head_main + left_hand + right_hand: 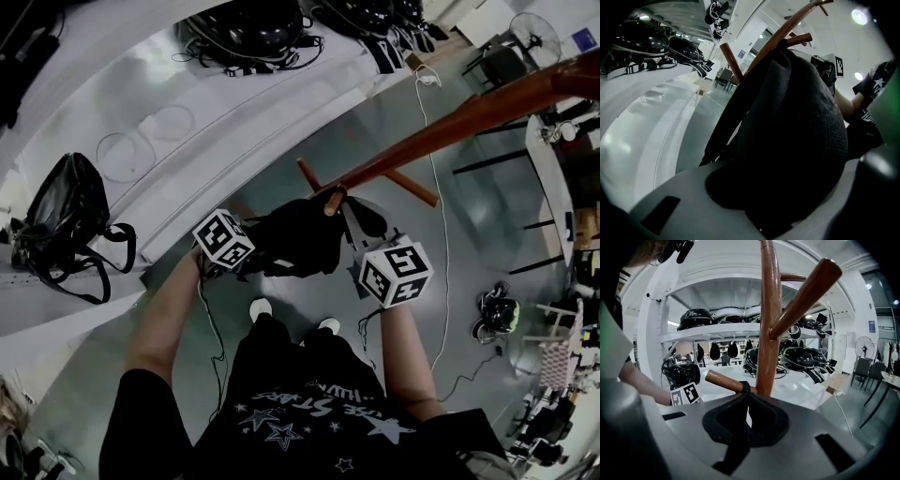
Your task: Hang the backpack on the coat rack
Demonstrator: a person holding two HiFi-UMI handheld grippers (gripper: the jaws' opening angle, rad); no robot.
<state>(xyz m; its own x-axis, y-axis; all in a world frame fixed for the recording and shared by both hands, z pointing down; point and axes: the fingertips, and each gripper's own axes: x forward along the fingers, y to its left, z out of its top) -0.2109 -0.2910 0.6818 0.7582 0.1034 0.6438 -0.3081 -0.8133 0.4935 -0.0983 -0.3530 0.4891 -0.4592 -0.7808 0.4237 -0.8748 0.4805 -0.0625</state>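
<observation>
At the left, the left gripper (pixel 783 190) is clamped on the bulk of the backpack (pixel 295 239), and dark fabric fills the space between its jaws. The backpack sits between the two grippers, up against the post of the rack (pixel 469 112). Its strap (pixel 744 389) is looped over a low peg (pixel 723 380), right at the root by the post. At the right, the right gripper (pixel 745 427) is closed tight on that strap just below the loop.

The likely risks come at release. If the left gripper lets go while it is carrying the weight, the pack will probably drop and swing, which could jolt the rack. If the right gripper drags the strap outward, the loop could slide along the peg and off its tip.

The pack's long axis appears to run from the loop at the peg down toward the left gripper. It is tilted rather than hanging plumb, with its top end pointing at the post.
</observation>
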